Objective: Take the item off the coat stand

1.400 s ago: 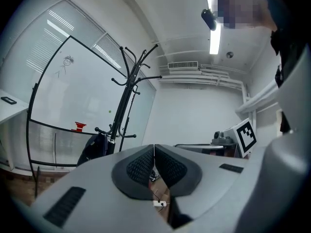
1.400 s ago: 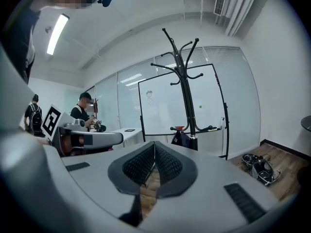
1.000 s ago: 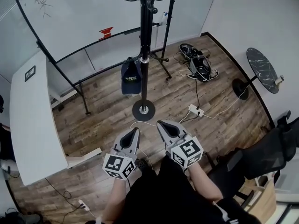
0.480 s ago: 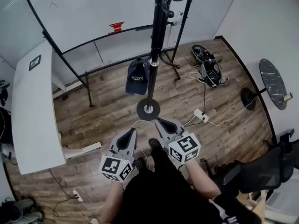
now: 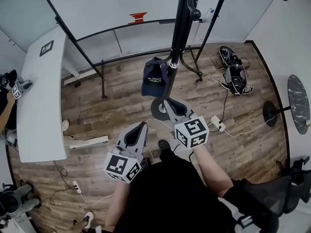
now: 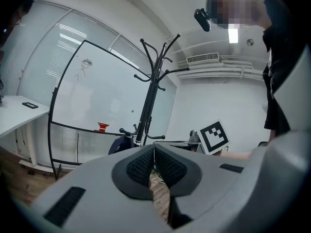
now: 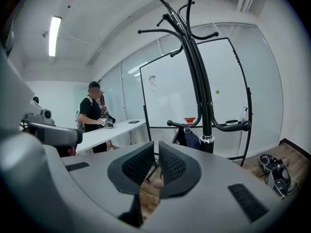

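Both pairs of jaws are closed with nothing between them: the left gripper (image 5: 142,125) and the right gripper (image 5: 171,103) are held low in front of the person, tips pointing toward the coat stand (image 5: 175,52). In the left gripper view the pads (image 6: 146,166) meet at their tips, and in the right gripper view the pads (image 7: 171,164) sit together the same way. The item, a dark blue cap (image 5: 155,79), is on the stand, apparently hanging from a low hook just left of the pole, above the round base; neither gripper touches it. The right gripper is nearer the stand, its tips over the base. Behind the stand is a whiteboard (image 5: 121,4) on a black frame. A white desk (image 5: 41,106) runs along the left, with another person (image 7: 92,115) standing by it. On the wood floor to the right lie shoes (image 5: 233,72) and a power strip (image 5: 217,124).
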Action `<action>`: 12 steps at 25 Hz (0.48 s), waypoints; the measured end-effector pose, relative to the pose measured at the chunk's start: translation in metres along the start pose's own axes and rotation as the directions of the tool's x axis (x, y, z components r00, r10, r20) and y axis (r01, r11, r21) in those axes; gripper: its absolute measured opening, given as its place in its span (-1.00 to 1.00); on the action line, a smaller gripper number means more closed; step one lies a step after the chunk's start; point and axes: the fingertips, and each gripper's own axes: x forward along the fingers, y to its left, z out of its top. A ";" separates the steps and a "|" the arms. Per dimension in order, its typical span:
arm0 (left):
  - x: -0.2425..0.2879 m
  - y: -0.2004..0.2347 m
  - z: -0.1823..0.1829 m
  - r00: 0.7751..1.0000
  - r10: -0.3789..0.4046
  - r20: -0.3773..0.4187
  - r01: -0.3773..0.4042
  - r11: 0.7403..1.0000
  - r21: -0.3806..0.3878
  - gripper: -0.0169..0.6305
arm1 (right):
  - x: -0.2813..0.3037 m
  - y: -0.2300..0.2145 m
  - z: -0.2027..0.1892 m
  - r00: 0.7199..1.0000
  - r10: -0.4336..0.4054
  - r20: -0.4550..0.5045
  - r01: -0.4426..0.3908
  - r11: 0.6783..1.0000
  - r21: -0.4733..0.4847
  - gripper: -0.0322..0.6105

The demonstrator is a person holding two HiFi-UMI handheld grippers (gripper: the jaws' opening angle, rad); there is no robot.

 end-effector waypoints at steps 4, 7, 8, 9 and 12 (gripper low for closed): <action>0.014 0.004 -0.001 0.999 0.038 0.003 -0.038 0.999 0.006 -0.89 | 0.019 -0.020 0.000 1.000 0.007 -0.014 -0.008 1.000 -0.026 -0.79; 0.024 0.007 0.005 0.997 0.072 0.013 -0.071 0.997 -0.004 -0.89 | 0.032 -0.033 0.000 0.999 0.015 -0.031 -0.016 0.999 -0.048 -0.74; 0.027 0.007 0.006 0.996 0.083 0.015 -0.082 0.997 -0.008 -0.89 | 0.037 -0.036 0.000 0.999 0.024 -0.038 -0.026 0.998 -0.051 -0.63; 0.030 0.007 0.007 0.996 0.093 0.016 -0.093 0.996 -0.010 -0.89 | 0.041 -0.039 -0.001 0.998 0.034 -0.045 -0.037 0.998 -0.055 -0.58; 0.035 0.006 0.006 0.992 0.124 0.013 -0.124 0.992 -0.014 -0.89 | 0.055 -0.050 -0.003 0.997 0.045 -0.061 -0.050 0.996 -0.072 -0.48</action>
